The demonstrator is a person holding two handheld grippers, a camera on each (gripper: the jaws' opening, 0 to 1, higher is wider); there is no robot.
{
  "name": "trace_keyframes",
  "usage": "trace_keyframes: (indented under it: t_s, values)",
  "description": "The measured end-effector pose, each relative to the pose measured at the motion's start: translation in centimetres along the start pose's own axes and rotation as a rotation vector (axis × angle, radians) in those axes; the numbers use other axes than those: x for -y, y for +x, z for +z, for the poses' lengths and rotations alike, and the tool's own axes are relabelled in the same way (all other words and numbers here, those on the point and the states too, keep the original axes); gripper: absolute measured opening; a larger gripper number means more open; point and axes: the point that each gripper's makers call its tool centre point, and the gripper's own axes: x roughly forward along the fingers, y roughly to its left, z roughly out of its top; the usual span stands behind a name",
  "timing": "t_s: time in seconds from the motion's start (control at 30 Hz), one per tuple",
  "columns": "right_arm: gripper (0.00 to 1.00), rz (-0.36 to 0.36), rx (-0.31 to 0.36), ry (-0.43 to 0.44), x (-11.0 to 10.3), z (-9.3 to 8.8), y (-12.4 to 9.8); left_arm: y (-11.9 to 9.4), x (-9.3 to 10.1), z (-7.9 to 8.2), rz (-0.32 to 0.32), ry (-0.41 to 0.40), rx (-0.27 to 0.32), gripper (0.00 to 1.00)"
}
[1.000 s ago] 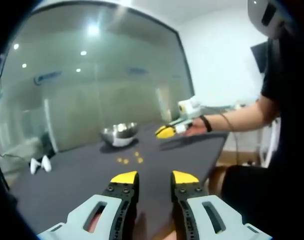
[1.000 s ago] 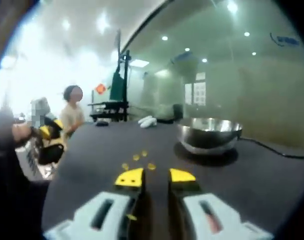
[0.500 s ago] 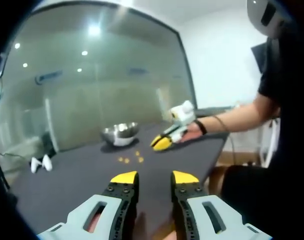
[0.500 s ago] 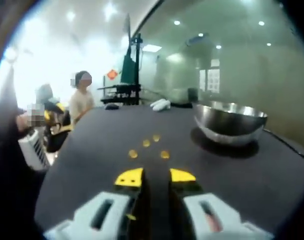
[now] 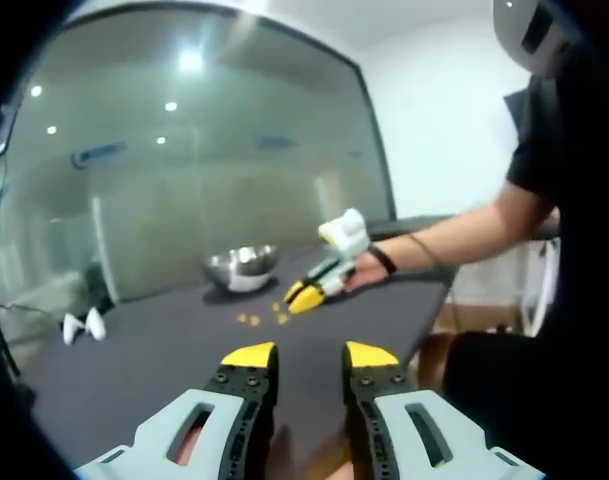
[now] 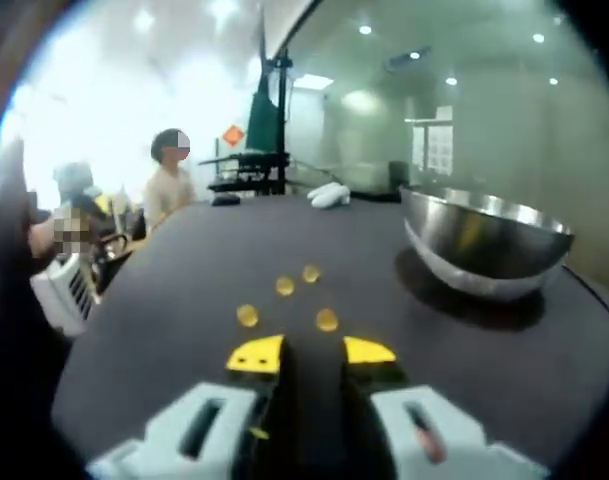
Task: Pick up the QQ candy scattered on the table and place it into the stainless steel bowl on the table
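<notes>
Both grippers over the dark table, small yellow candies lying loose before the steel bowl

In the left gripper view, two white objects [image 5: 82, 326] lie at the far left of the dark grey table [image 5: 164, 350]; the yellow-tipped left gripper [image 5: 309, 355] hangs with its jaws parted and nothing between them; the shiny stainless steel bowl [image 5: 240, 268] stands further back, the small round yellow QQ candies [image 5: 249, 320] on the table in front of it, and the yellow-tipped right gripper [image 5: 302, 295] reaches in just beside them. In the right gripper view four candies lie just past its parted, unladen jaws, the bowl to their right
</notes>
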Motion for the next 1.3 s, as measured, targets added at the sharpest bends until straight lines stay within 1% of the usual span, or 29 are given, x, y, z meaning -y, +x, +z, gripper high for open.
trace_keyframes:
  t_s: [0.07, 0.17, 0.27, 0.33, 0.47, 0.6, 0.63, 0.67, 0.97, 1.0, 1.03, 1.13, 1.2, 1.23, 1.27, 1.3]
  values:
    - [0.22, 0.002, 0.000, 0.012, 0.0, 0.1, 0.4, -0.1, -0.1, 0.0, 0.003, 0.001, 0.000, 0.27]
    - [0.22, 0.008, -0.004, 0.003, 0.0, 0.4, 1.0, -0.3, -0.6, 0.0, 0.030, -0.007, 0.003, 0.27]
    - [0.22, 0.015, -0.008, -0.002, -0.1, 0.6, 1.6, -0.4, -0.6, 0.1, 0.034, -0.008, 0.008, 0.27]
    - [0.22, 0.019, -0.009, -0.001, -0.1, 0.7, 2.0, -0.4, -0.5, -0.2, 0.031, 0.010, -0.009, 0.27]
    - [0.21, 0.025, -0.011, -0.003, -0.1, 0.9, 2.8, -0.4, -0.5, -0.5, 0.032, 0.017, -0.020, 0.27]
    - [0.18, 0.023, -0.008, -0.013, -0.2, 1.0, 3.0, -0.4, -0.6, -0.5, 0.036, 0.021, -0.023, 0.27]
    - [0.15, 0.019, -0.006, -0.021, -0.1, 1.1, 3.0, -0.4, -0.7, -0.6, 0.037, 0.022, -0.023, 0.27]
    - [0.09, 0.018, -0.003, -0.032, 0.0, 1.1, 3.1, -0.5, -0.7, -0.6, 0.038, 0.021, -0.024, 0.27]
    - [0.09, 0.008, 0.007, -0.008, 0.1, 1.1, 3.0, -0.6, -1.2, -0.8, 0.056, 0.022, -0.030, 0.27]
    - [0.09, -0.004, 0.005, 0.001, 0.2, 1.2, 2.9, -0.6, -1.2, -0.8, 0.056, 0.020, -0.030, 0.27]
    - [0.09, -0.041, 0.003, 0.037, 0.6, 1.4, 2.6, -0.6, -1.2, -0.8, 0.054, 0.020, -0.030, 0.27]
    - [0.09, -0.136, 0.097, 0.012, 1.6, 4.3, 1.0, -0.7, -1.2, -0.6, 0.056, 0.019, -0.024, 0.27]
    - [0.09, -0.258, 0.144, -0.012, 3.3, 5.9, -0.6, -0.8, -1.3, -0.7, 0.060, 0.019, -0.025, 0.27]
    - [0.09, -0.295, 0.155, -0.006, 3.8, 6.4, -1.2, -0.8, -1.3, -0.8, 0.060, 0.018, -0.028, 0.27]
    - [0.09, -0.313, 0.166, 0.009, 4.1, 6.8, -1.6, -0.8, -1.4, -0.8, 0.061, 0.017, -0.029, 0.27]
    - [0.09, -0.335, 0.197, 0.043, 4.5, 7.6, -2.3, -0.8, -1.4, -0.9, 0.062, 0.017, -0.030, 0.27]
